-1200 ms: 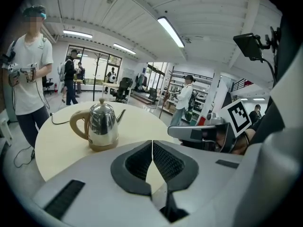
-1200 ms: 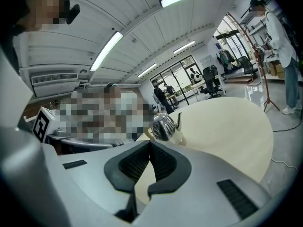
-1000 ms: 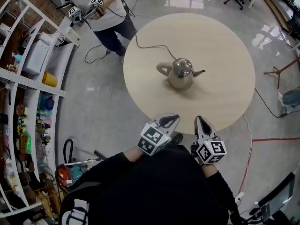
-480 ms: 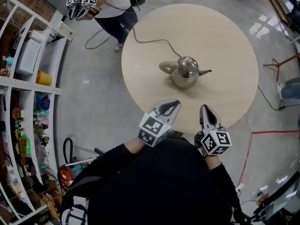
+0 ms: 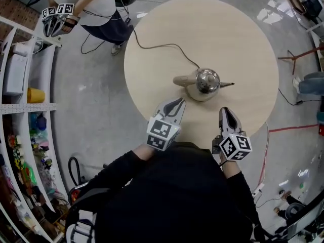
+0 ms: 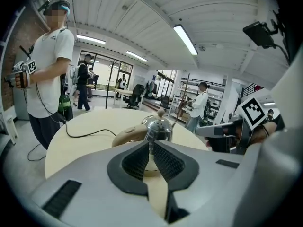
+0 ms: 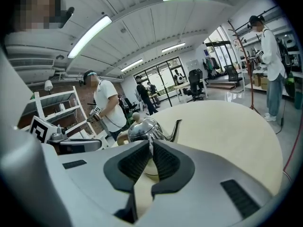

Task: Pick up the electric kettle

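Head view, we hold left gripper (image 5: 177,102) and right gripper (image 5: 225,110) near the shiny steel electric kettle (image 5: 207,81), jaws pressed together, empty, kettle upright on round pale wooden table (image 5: 238,39).

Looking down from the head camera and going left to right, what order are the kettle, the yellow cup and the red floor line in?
yellow cup → electric kettle → red floor line

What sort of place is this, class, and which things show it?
Probably an open-plan lab or workshop office: white shelves crowded with small goods, office chairs beyond the round table, and another person carrying marker cubes.
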`<state>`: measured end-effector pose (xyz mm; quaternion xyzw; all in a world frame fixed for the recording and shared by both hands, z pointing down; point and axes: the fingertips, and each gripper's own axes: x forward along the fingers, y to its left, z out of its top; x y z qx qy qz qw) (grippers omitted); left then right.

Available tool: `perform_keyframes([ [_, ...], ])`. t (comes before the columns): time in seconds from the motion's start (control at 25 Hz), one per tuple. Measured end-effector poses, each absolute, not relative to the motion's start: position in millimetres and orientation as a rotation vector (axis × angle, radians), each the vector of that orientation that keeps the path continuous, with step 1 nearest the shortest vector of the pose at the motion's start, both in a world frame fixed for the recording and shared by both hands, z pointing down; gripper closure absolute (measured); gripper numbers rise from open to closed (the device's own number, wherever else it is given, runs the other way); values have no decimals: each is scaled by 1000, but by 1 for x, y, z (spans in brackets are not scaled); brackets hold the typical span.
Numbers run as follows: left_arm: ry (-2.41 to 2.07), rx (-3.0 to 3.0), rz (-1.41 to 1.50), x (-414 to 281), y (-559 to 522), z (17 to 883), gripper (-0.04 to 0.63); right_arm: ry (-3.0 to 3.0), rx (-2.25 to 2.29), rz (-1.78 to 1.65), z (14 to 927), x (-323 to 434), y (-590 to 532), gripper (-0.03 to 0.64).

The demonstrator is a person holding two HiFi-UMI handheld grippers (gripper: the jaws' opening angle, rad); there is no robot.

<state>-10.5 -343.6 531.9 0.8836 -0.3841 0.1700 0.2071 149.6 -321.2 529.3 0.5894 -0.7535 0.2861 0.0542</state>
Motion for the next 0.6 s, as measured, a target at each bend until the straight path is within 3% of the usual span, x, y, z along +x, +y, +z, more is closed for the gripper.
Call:
perform_keyframes([
  [0.16,-1115,2538,573,-16,-366,562,488,-2201,1847,897,554,170,-329,600],
  [0.24,-1136,2602,622,-20,-374,566,465,-2179,1861,914,561,181,-331,584],
  [0.4,-1127,2681,793,-29,-396,573,419,-2169,1872,962,571,189,-346,486],
  [0.6,-879,2823,1018,-15,-407,596,391,-2202,1838,1035,585,192,-366,480],
])
